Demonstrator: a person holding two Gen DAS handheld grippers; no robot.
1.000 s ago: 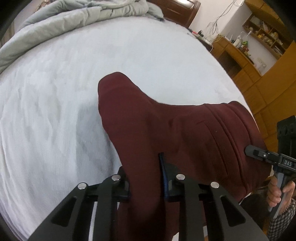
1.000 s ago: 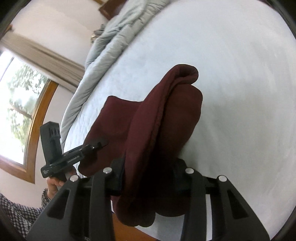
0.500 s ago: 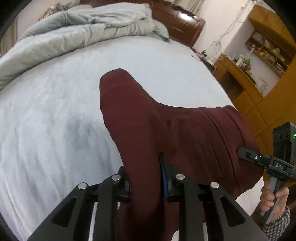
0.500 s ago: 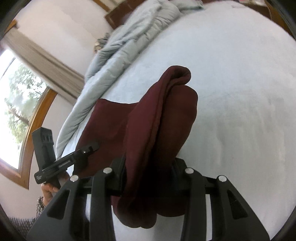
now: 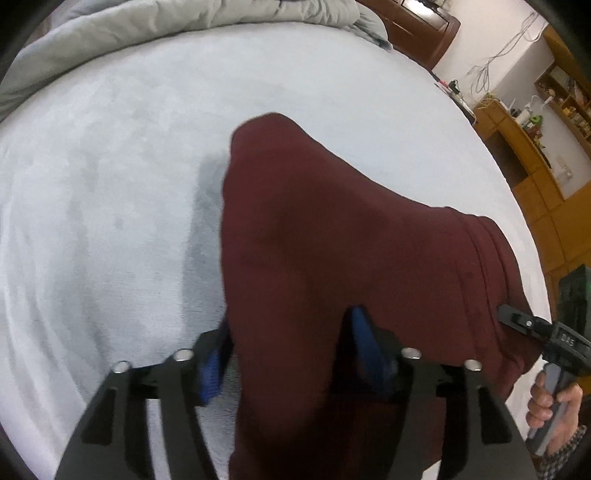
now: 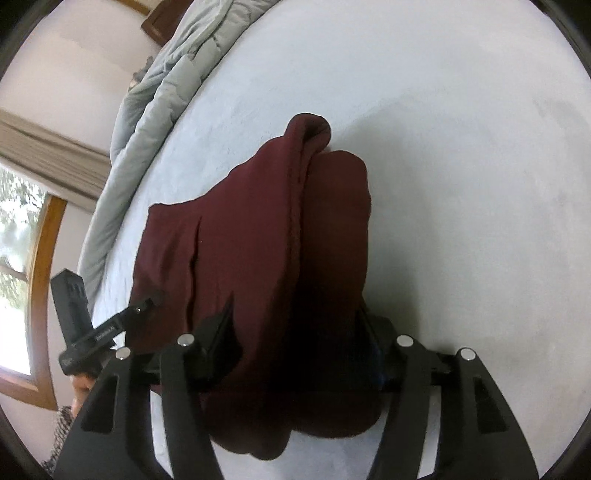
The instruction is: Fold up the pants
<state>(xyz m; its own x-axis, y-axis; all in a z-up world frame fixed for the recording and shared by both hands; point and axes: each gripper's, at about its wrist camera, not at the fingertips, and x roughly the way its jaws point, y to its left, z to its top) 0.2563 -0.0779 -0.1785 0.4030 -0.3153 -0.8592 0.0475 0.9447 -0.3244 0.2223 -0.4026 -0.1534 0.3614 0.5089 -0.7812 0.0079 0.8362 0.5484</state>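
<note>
The dark red pants (image 5: pixel 332 258) lie folded over on the pale bed (image 5: pixel 110 184), filling the centre and lower right of the left wrist view and the centre of the right wrist view. The left claw (image 5: pixel 288 350) has just been opening; its jaws now stand wide, with the cloth running between them and a gap showing beside the blue pad (image 5: pixel 210 373) on the left. The right claw (image 6: pixel 295 332) has also just been opening, the thick fold of pants between its jaws, though shadow hides whether the pads press on it. A hand (image 5: pixel 554 398) grips the other claw's handle at the lower right of the left wrist view. A grey quilt (image 5: pixel 147 29) is bunched along the top edge there, and wooden shelves (image 5: pixel 554 129) stand at upper right.
</note>
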